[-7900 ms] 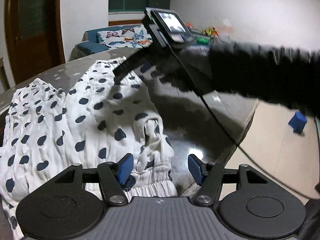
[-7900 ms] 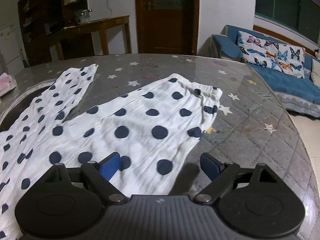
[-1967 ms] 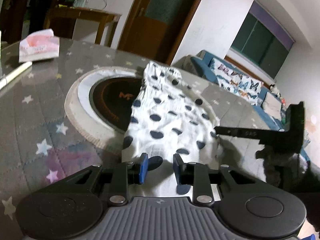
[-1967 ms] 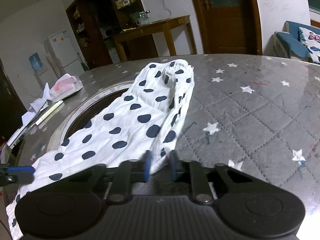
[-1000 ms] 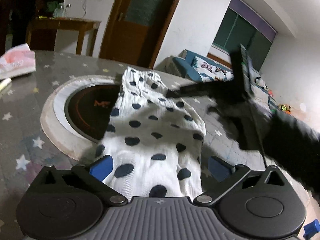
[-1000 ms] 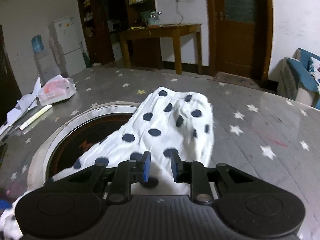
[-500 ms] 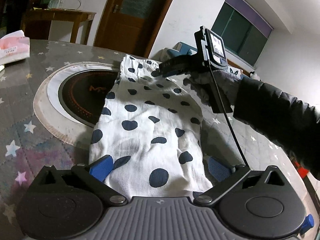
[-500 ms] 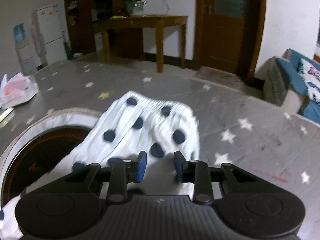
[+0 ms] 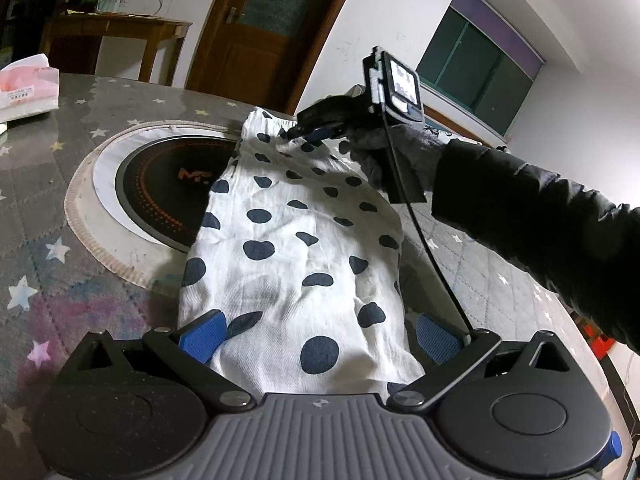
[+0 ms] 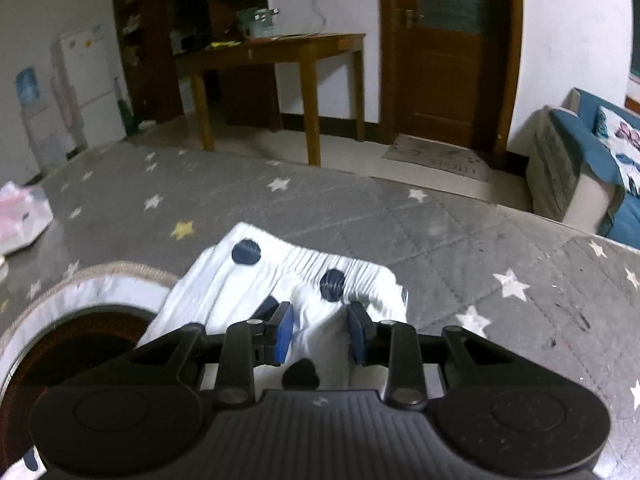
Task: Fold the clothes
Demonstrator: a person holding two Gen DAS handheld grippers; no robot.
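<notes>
The white polka-dot garment (image 9: 296,248) lies folded into a long strip on the star-patterned bench (image 9: 60,264), partly over the round cooktop (image 9: 168,180). The left gripper (image 9: 318,338) has its fingers spread wide either side of the near end, as half a second ago. The right gripper (image 10: 320,330) has moved up to the elastic waistband at the far end, its fingers having just been parting and now slightly apart with cloth between them, not pinching

light: dim indoor, overhead | blur: right wrist view soft | edges: fisheye-bent, dark corners
</notes>
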